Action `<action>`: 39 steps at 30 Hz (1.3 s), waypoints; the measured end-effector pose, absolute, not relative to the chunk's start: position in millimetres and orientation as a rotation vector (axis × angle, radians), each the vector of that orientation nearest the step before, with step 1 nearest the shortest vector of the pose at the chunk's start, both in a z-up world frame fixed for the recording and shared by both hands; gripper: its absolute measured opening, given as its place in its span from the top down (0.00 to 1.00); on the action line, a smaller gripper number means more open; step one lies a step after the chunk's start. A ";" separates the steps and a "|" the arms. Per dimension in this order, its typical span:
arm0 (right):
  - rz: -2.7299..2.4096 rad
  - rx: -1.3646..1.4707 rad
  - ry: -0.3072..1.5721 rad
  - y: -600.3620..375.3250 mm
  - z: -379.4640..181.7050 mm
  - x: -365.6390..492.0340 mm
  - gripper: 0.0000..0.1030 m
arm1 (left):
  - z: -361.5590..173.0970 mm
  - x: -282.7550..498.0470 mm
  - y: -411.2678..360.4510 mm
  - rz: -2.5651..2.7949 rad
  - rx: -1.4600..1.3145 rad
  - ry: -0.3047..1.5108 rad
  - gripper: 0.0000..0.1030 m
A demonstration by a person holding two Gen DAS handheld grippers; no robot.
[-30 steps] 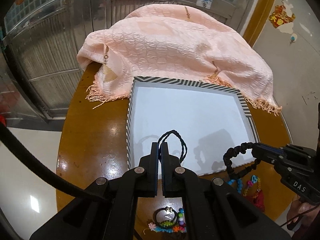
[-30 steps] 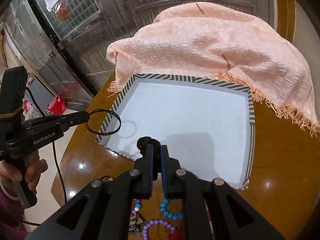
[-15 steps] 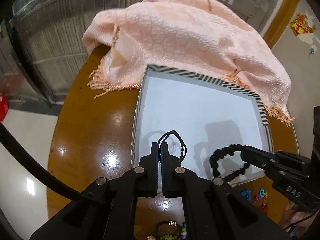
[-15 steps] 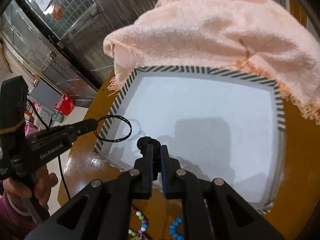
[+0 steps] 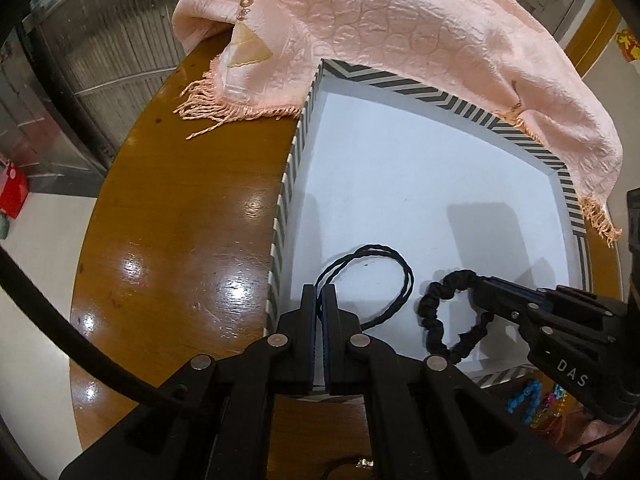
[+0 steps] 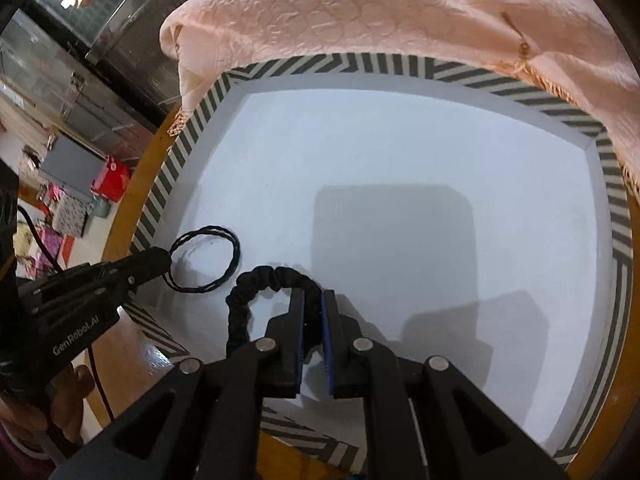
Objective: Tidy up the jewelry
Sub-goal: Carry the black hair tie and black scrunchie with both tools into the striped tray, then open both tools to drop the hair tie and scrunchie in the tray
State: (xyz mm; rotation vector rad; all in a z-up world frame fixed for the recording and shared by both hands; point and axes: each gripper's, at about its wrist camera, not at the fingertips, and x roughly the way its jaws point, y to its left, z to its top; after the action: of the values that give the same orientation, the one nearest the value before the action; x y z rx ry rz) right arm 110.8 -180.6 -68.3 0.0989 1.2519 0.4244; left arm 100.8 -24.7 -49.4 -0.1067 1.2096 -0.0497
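While left gripper (image 5: 319, 300) pinches thin loop (image 5: 372, 280), right gripper (image 6: 313, 308) pinches scrunchie (image 6: 248, 288); glossy wooden table (image 5: 180, 220), striped tray (image 5: 440, 96), pink cloth (image 5: 400, 20).

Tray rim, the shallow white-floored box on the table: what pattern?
Black-and-white diagonal stripes on the tray rim, chevrons at corners; clearest in right wrist view.

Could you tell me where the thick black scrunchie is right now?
Held in the right hand-held gripper, the scrunchie hangs over the striped box, right of the thin black loop.

A glossy brown round tabletop (image 5: 172, 216) is lit from overhead. Metal-framed glass doors (image 5: 92, 64) are seen beyond, with pale floor (image 5: 36, 264) at left.
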 end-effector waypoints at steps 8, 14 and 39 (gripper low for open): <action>0.378 0.091 1.254 -191.0 -62.6 113.6 0.78 | -46.6 100.7 -28.5 -0.034 -0.068 1.198 0.94; 0.343 0.106 1.220 -204.2 -48.6 104.2 0.71 | -44.5 97.8 -24.6 -0.070 -0.147 1.219 0.71; 0.329 0.113 1.148 -221.1 -0.7 -21.5 0.51 | 8.9 -6.0 18.4 -0.107 -0.125 1.157 0.66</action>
State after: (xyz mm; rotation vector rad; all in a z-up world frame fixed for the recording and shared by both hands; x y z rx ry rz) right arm -21.5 -221.1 -0.7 0.1135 1.1475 0.3292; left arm -6.0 18.4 8.9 -0.1247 1.1571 -0.1069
